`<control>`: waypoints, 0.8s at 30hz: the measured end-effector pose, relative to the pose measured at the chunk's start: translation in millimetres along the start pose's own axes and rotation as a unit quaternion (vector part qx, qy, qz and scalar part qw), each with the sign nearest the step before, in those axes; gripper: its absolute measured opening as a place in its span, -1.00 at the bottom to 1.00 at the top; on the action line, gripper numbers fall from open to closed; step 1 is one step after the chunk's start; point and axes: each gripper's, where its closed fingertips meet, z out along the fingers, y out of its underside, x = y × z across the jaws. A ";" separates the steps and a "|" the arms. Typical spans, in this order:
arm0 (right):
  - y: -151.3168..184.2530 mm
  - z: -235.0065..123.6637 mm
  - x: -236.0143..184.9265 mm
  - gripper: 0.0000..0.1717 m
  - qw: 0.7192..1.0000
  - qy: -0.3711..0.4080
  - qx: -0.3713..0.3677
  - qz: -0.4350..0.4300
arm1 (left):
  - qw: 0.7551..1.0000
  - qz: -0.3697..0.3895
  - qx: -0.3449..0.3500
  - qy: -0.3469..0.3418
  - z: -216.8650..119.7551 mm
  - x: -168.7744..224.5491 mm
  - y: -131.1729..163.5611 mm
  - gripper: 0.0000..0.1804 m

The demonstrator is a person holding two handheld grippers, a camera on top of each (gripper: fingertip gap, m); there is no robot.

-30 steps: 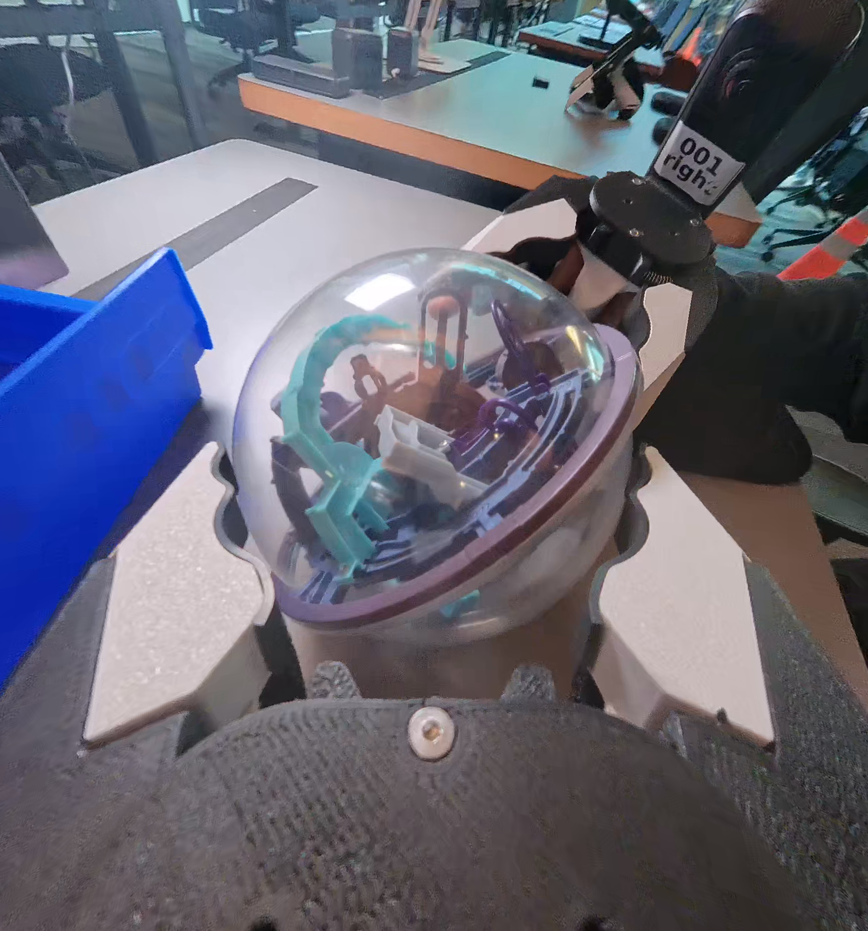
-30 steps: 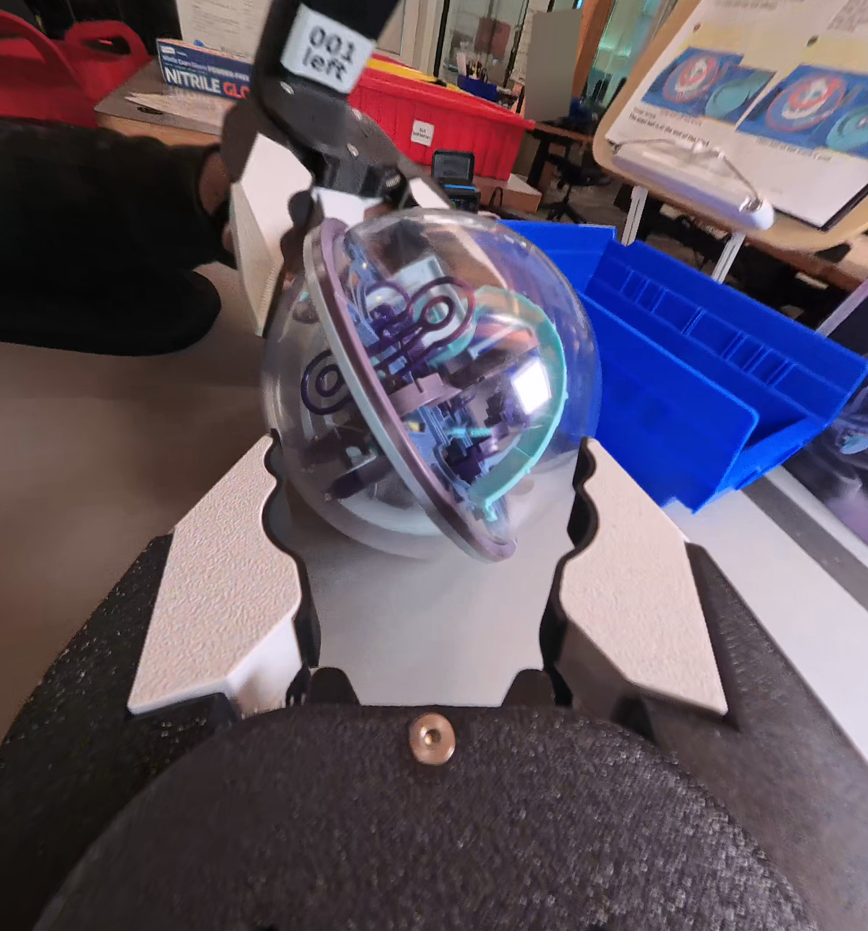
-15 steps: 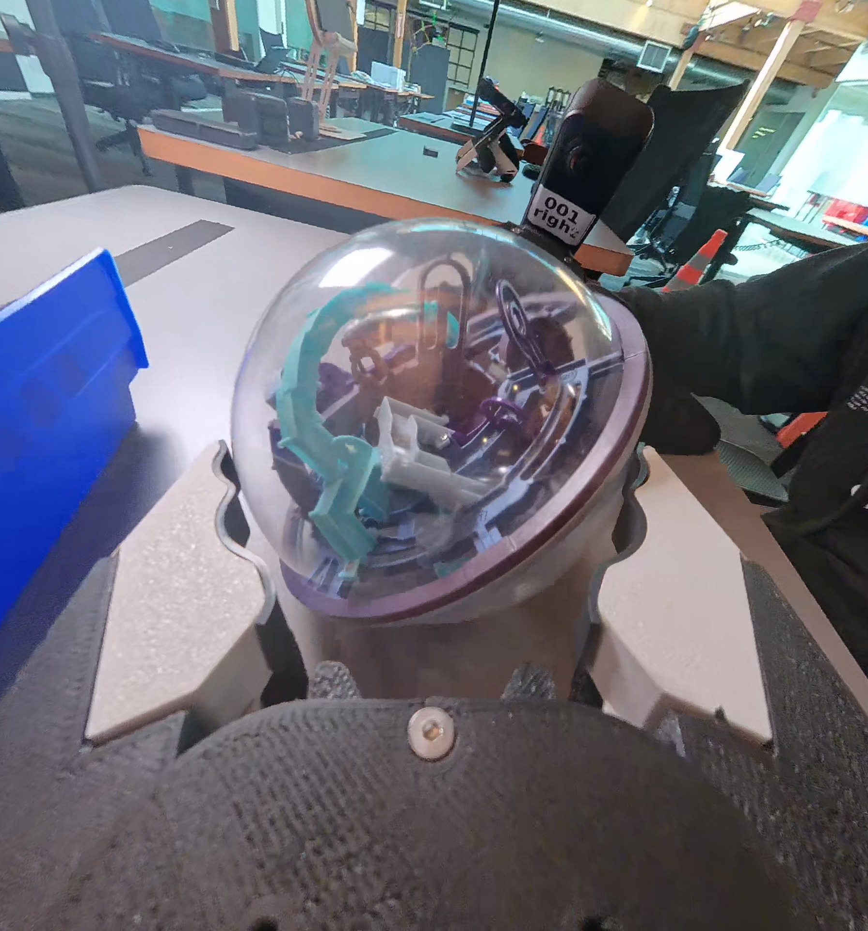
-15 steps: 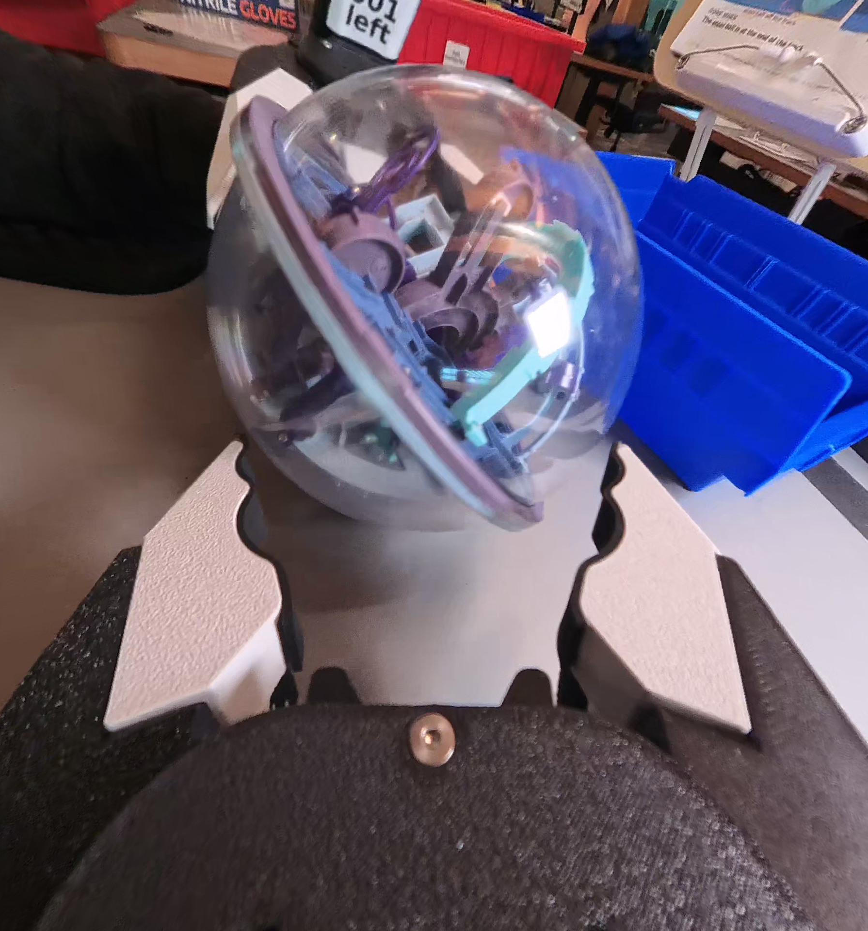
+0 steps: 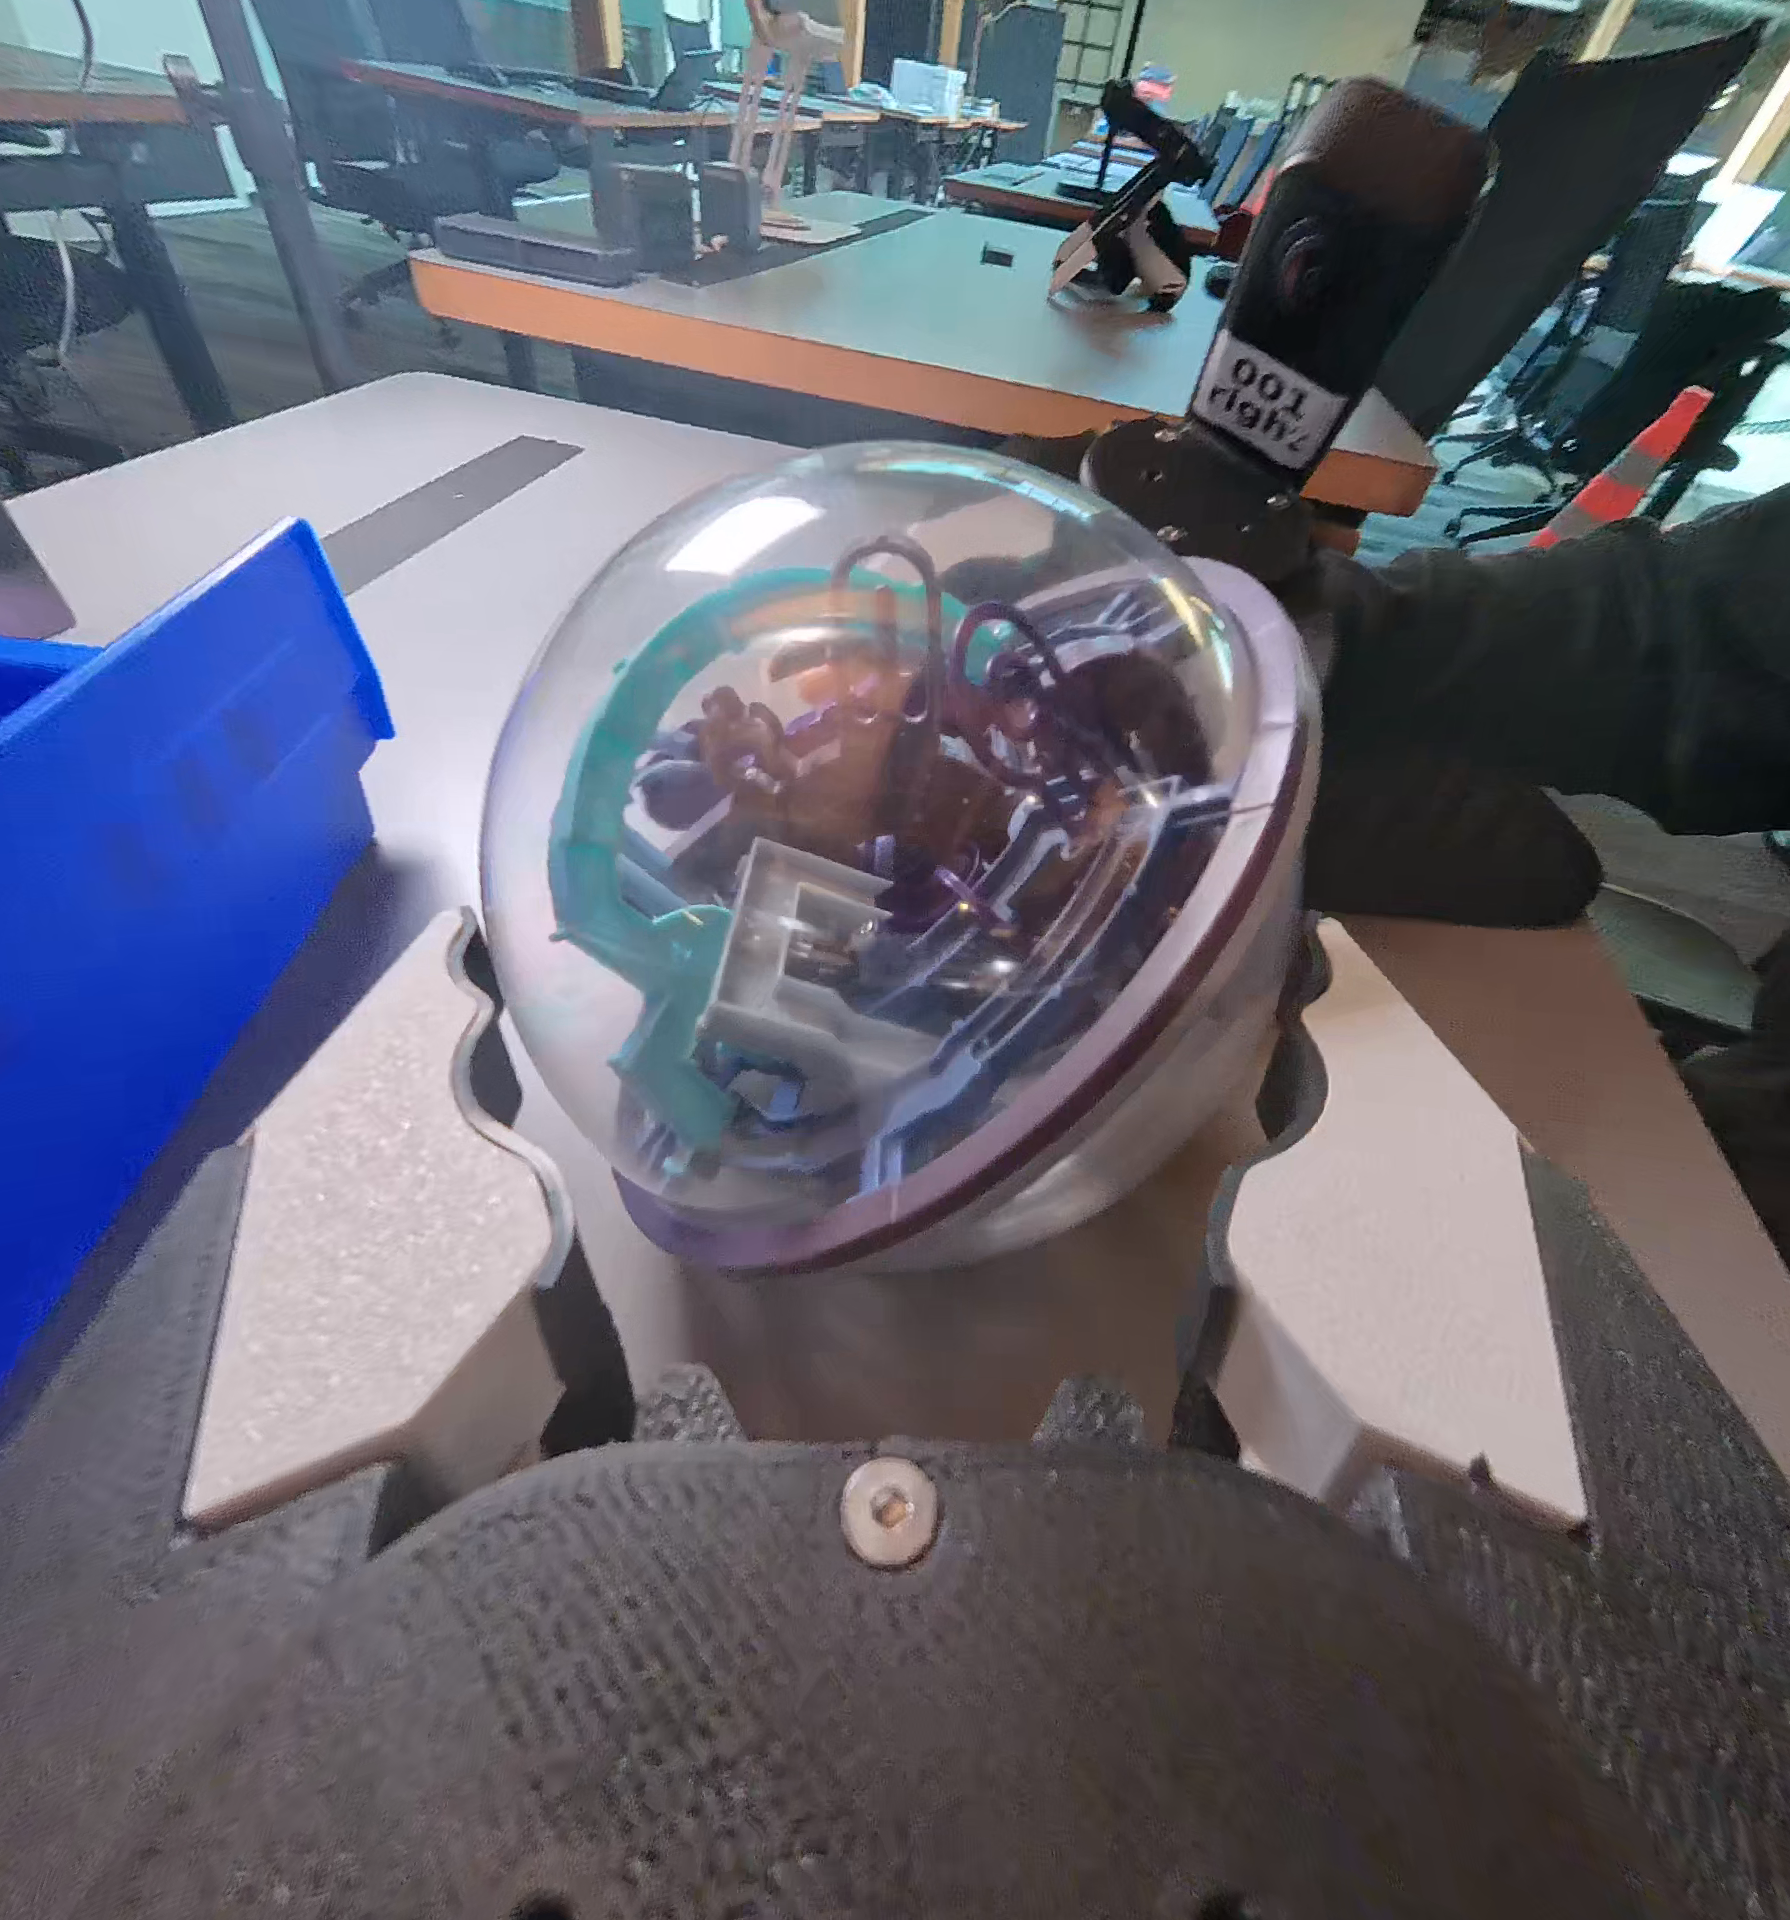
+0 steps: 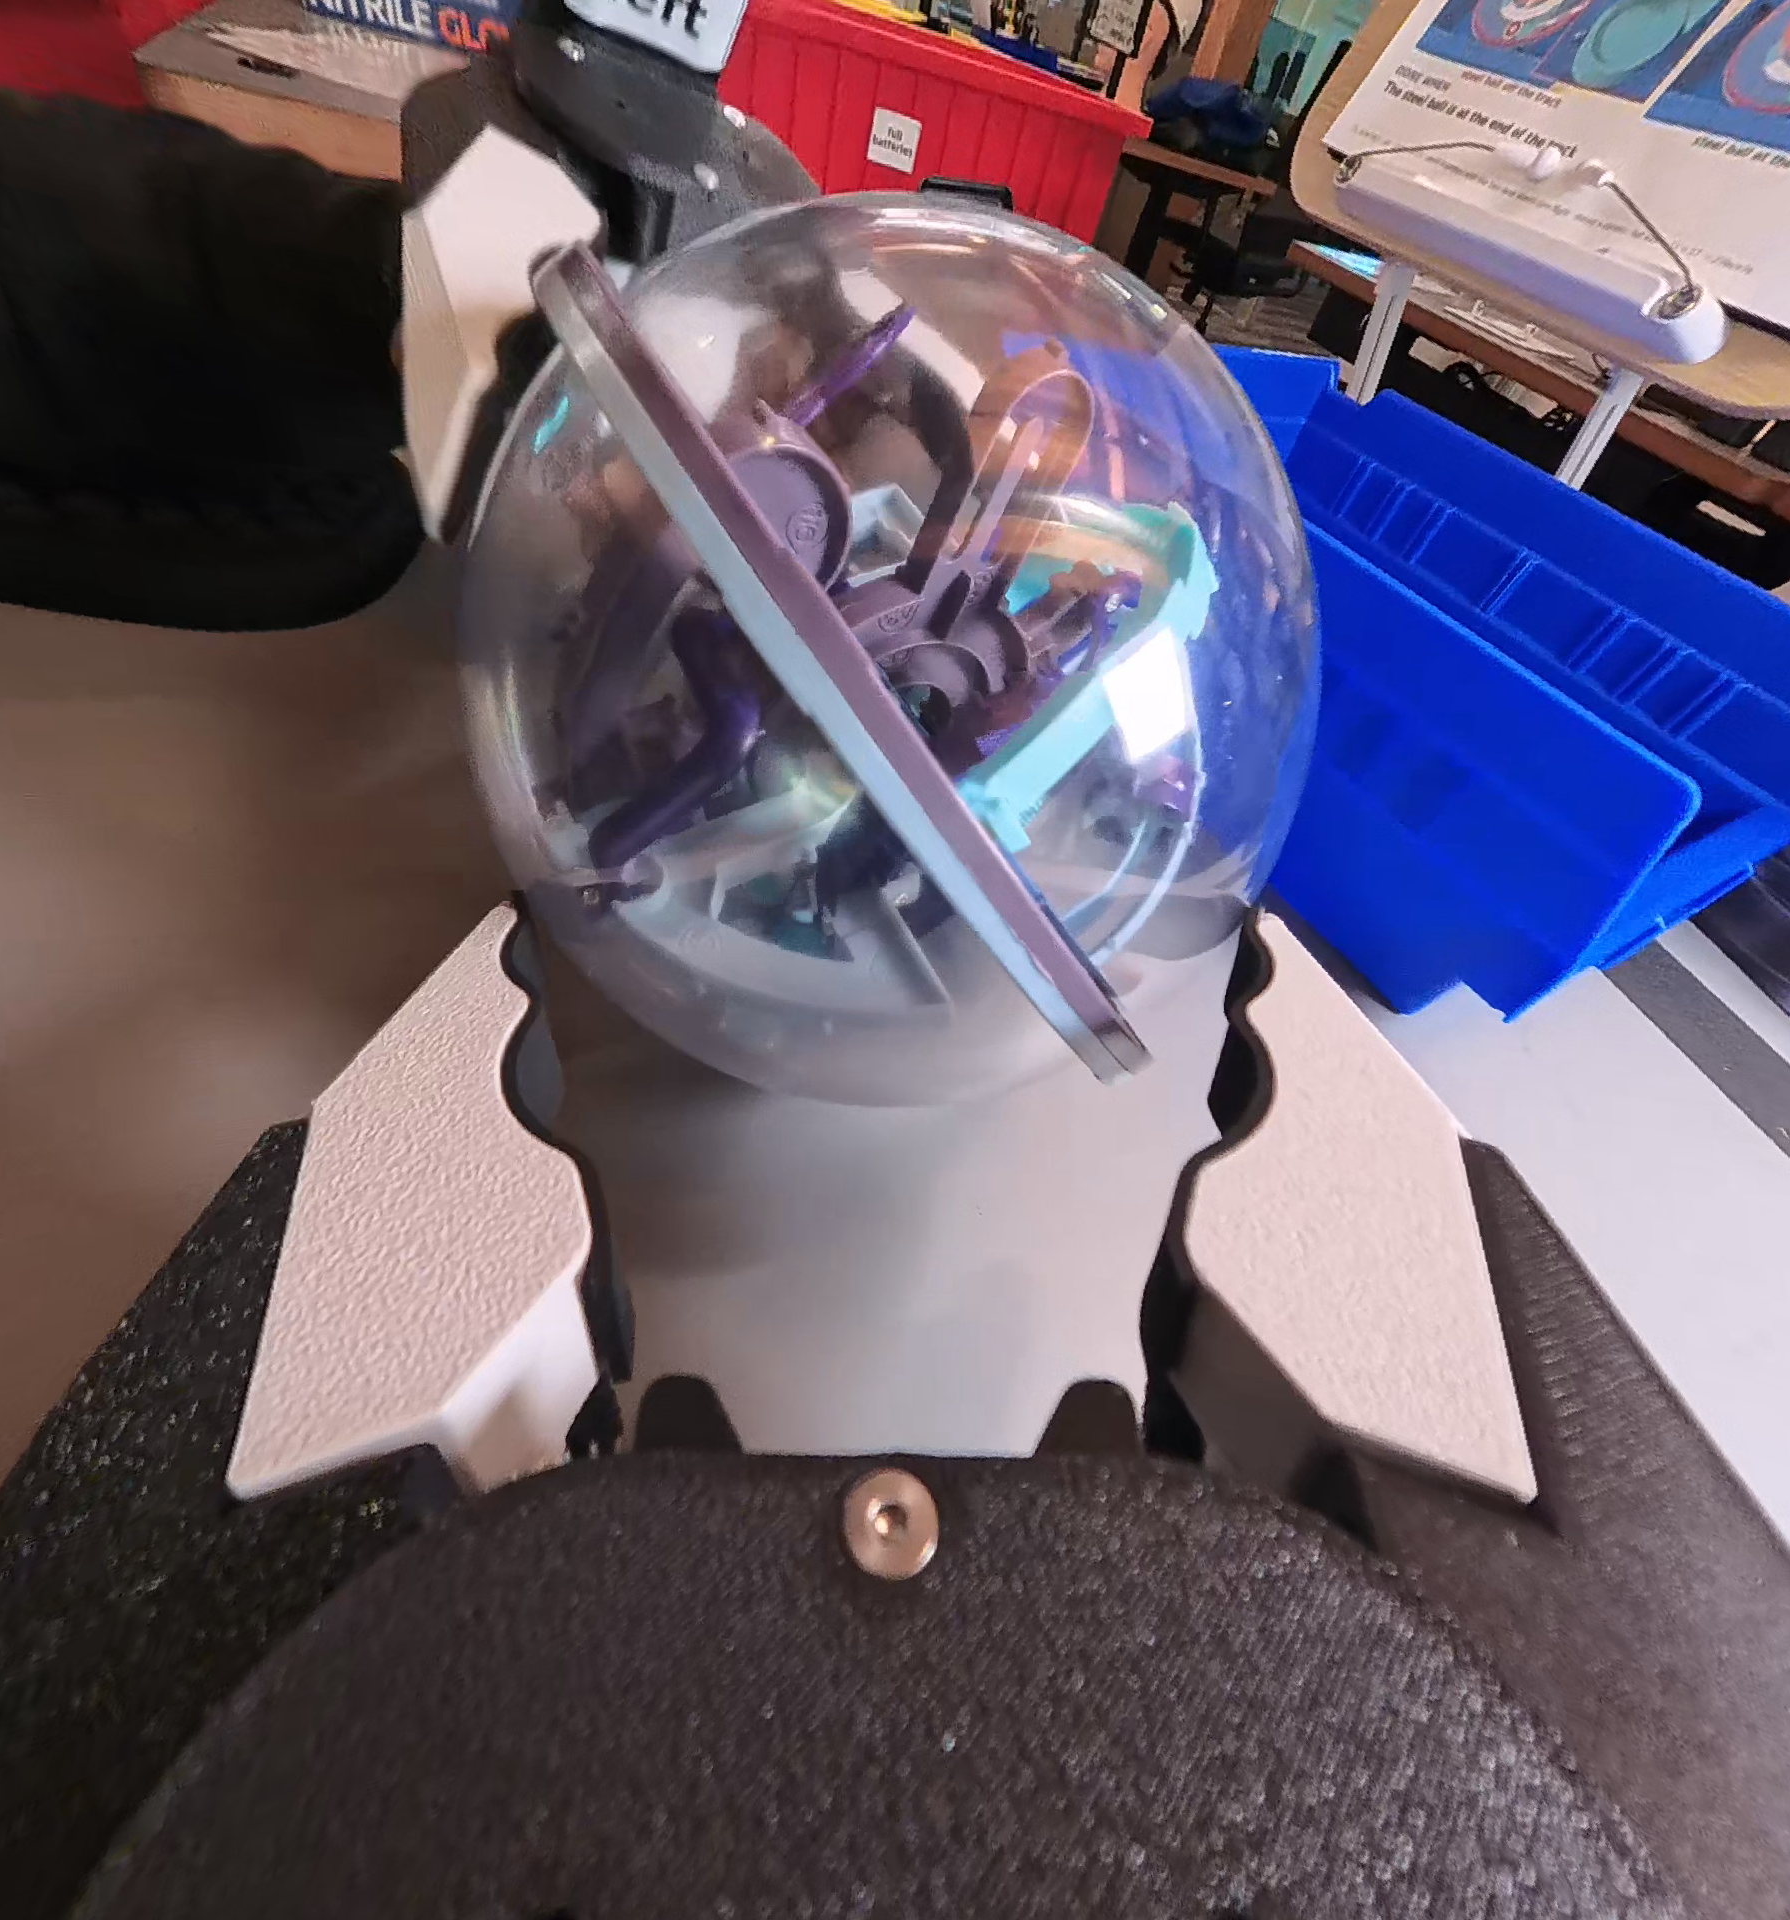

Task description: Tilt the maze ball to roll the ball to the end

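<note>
Honestly, that maze ball [image 5: 891, 862] looked light but slick, a hard clear shell that would skid out of any loose pinch, so I'd grab it low on both sides, under the purple rim. It sat tilted above the table [image 6: 195, 831], near the blue bin [image 5: 122, 831], with teal, purple and grey tracks packed inside; I couldn't spot the little ball. The left tongs [image 5: 886, 1049] were wide apart yet clamped on the sphere. The right tongs [image 6: 886, 997] cradled it from the other side, fingers [image 6: 423, 1174] against the shell.
</note>
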 end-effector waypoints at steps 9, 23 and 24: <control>-2.1 -2.1 -2.7 0.48 1.000 0.012 0.005 0.013 | 0.999 -0.031 0.009 0.021 3.6 1.1 1.1 0.63; 9.2 0.4 -2.6 0.49 1.000 0.008 -0.011 0.002 | 1.000 0.028 0.008 -0.010 6.0 4.7 -5.2 0.63; 10.2 0.6 -2.8 0.48 1.000 0.009 -0.014 -0.001 | 0.999 0.035 0.007 -0.013 6.2 5.4 -5.5 0.63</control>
